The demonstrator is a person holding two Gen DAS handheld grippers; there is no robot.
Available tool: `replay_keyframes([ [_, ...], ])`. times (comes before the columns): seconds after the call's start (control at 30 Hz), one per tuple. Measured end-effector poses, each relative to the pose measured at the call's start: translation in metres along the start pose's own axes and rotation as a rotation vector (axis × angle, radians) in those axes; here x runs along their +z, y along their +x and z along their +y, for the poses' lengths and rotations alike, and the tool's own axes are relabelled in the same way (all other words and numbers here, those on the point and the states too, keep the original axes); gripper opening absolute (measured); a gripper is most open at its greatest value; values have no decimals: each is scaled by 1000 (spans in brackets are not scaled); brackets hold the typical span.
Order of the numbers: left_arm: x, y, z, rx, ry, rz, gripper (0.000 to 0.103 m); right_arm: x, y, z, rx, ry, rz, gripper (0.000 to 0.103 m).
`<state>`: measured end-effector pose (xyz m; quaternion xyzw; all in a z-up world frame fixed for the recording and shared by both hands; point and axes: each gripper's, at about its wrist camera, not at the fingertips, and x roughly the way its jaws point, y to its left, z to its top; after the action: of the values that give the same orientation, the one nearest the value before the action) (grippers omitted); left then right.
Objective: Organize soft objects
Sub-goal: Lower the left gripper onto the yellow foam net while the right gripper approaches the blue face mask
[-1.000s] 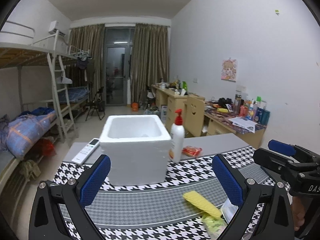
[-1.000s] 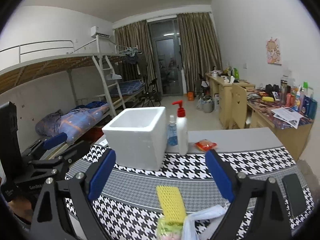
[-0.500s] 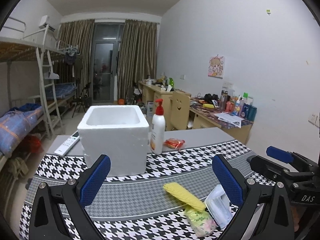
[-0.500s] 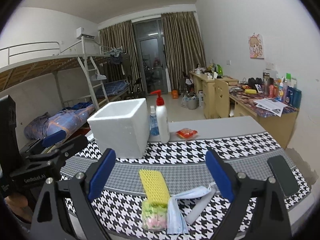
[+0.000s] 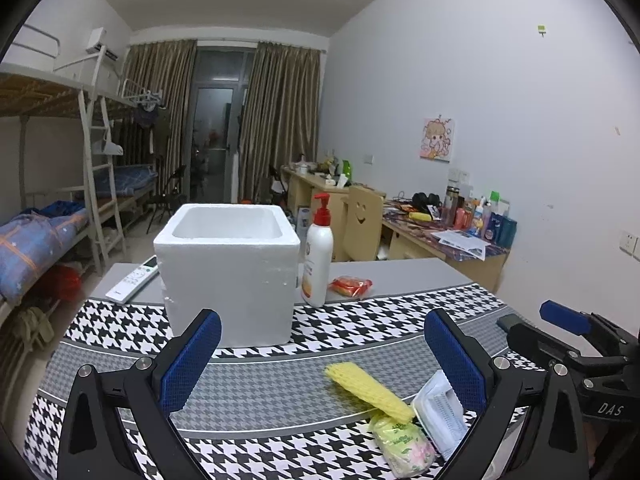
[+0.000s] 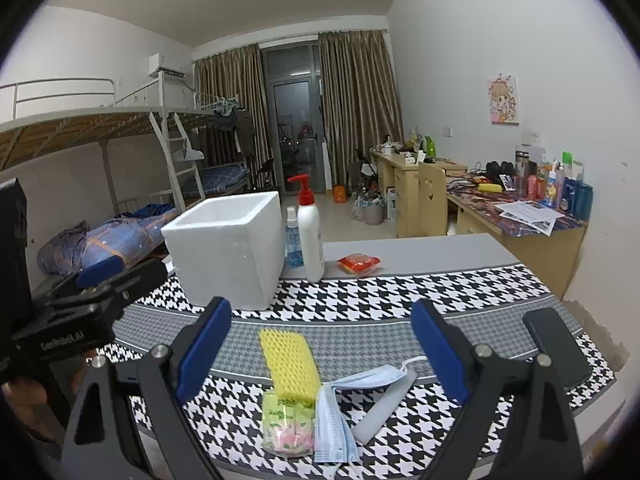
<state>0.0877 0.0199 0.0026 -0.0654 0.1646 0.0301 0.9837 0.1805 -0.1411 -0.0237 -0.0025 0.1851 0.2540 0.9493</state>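
Note:
A yellow foam net sleeve (image 6: 289,362) lies on the houndstooth mat, with a green tissue pack (image 6: 287,424) at its near end and a blue face mask (image 6: 340,412) beside it over a white tube (image 6: 382,408). A white foam box (image 6: 228,250) stands open-topped behind them. My right gripper (image 6: 320,354) hangs open above the soft pile, touching nothing. In the left wrist view the sleeve (image 5: 368,390), tissue pack (image 5: 404,442) and mask (image 5: 440,412) sit at lower right, the box (image 5: 230,268) ahead. My left gripper (image 5: 320,356) is open and empty.
A pump lotion bottle (image 6: 310,236), a blue spray bottle (image 6: 292,240) and a red snack packet (image 6: 358,263) stand right of the box. A black phone (image 6: 556,346) lies at the mat's right. A white remote (image 5: 134,279) lies left of the box. Bunk beds and desks line the room.
Both cameras have pulled back and tilted down, so more of the mat and the soft pile shows. Both grippers stay open. Nothing on the table has moved.

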Motion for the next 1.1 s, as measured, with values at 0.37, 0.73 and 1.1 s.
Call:
replay_keyframes([
  [0.37, -16, 21, -4, -44, -23, 59, 102, -21, 14, -7, -20, 7, 42, 94],
  [0.73, -28, 38, -15, -75, -18, 125, 102, -37, 19, -22, -34, 49, 85, 94],
  [1.1, -36, 54, -17, -84, -40, 194, 102, -48, 23, -27, -63, 54, 110, 94],
])
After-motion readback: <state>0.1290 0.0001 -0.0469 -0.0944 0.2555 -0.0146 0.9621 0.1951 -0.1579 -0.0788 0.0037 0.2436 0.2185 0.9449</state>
